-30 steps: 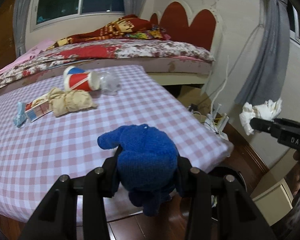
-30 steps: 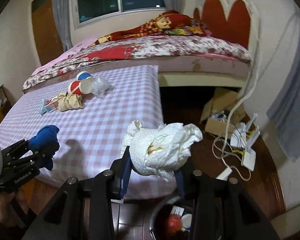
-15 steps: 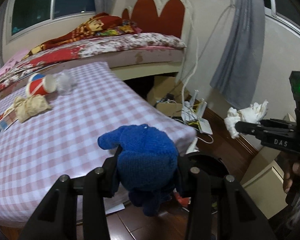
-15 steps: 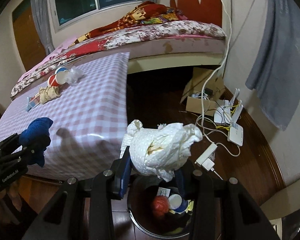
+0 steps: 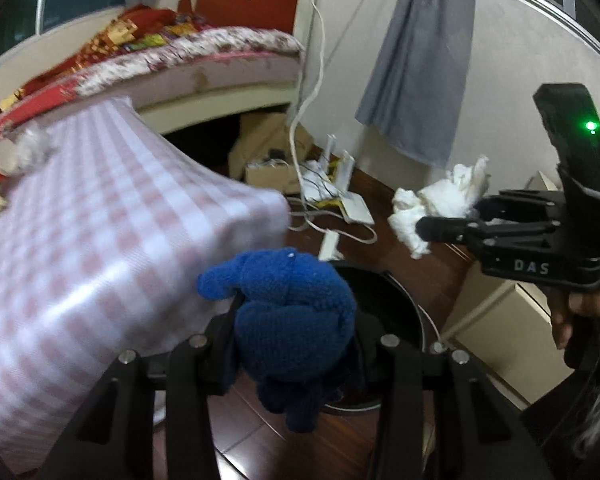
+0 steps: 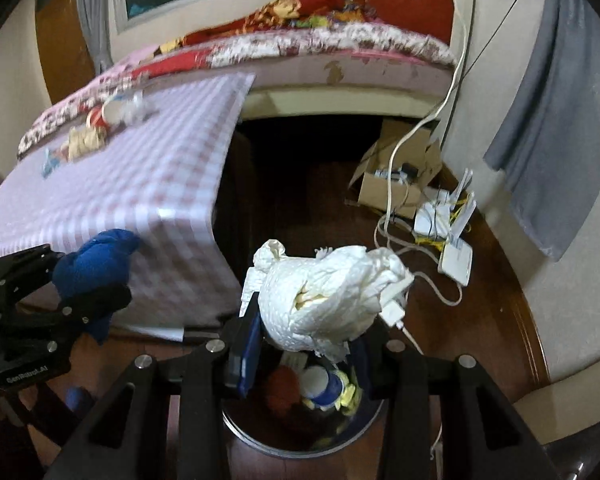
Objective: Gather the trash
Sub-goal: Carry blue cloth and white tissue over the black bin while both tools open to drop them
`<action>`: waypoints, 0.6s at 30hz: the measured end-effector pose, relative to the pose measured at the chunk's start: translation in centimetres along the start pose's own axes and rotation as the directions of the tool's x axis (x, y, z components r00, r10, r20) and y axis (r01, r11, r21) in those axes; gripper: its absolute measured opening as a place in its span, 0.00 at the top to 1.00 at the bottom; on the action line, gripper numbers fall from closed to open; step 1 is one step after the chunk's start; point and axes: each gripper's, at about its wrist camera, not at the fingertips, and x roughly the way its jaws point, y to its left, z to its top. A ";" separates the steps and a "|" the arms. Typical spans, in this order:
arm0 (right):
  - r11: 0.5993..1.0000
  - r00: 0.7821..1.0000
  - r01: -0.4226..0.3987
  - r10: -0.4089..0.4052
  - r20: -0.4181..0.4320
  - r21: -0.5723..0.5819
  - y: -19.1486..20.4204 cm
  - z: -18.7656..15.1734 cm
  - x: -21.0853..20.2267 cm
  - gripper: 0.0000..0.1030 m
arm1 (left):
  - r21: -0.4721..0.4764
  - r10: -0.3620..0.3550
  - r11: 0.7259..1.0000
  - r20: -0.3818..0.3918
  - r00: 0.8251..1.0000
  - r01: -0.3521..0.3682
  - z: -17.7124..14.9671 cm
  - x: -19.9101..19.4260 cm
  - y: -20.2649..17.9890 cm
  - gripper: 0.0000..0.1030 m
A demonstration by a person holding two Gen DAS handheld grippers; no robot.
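Right gripper (image 6: 304, 344): clamped on a crumpled white paper wad (image 6: 332, 300), fingers pressed into its lower sides; held directly above the open bin.
Left gripper (image 5: 296, 344): closed around a blue knitted cloth (image 5: 292, 320), bundle bulging above the fingers, a loose end hanging below them.
Bin (image 6: 364, 428): round, dark, on the wooden floor just beside the table corner; already holding a red lump, a white-and-blue cup and yellow scraps. From the left wrist view, rim (image 5: 404, 304) partly hidden behind the cloth.
Stage, judged: both pieces carried to the bin, release not yet done.
Risk, paper: light and irregular; likely to snag on a finger pad on opening, or drift onto the floor if let go off-centre.
Risk, cloth: appears nearer the table-side rim than the middle; hanging end could drape over the edge and drag the rest out.
Risk, crowding: both grippers near one small opening; a clash could knock either load loose.
Table (image 6: 140, 184): pink-and-white check cover, close behind the bin.
Trash left on table: red paper cup (image 6: 98, 116), clear plastic scrap beside it, tan crumpled wad (image 6: 84, 142), small blue-and-white wrapper (image 6: 50, 162), all at the far end.
Floor clutter: cardboard box (image 6: 396, 184), white cables and adapters (image 6: 452, 240) near the bin, a snag hazard for a low swing.
Furthest: bed, red headboard, grey curtain.
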 end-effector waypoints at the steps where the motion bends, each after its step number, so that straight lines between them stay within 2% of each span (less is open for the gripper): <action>1: 1.000 1.000 -0.002 0.002 -0.017 0.001 -0.3 -0.3 0.4 0.60 | 0.005 -0.009 1.000 -0.014 1.000 0.010 -0.3 0.6 -0.2 0.57; 10: 1.000 0.990 -0.023 0.024 -0.137 0.010 -2.2 -3.4 3.4 0.59 | 0.000 -0.082 0.997 -0.104 0.991 0.083 -0.9 4.3 -1.4 0.57; 18: 0.999 0.975 -0.039 0.035 -0.218 -0.014 -2.7 -5.3 6.0 0.59 | 0.001 -0.150 0.988 -0.185 0.971 0.153 -1.4 7.8 -2.6 0.54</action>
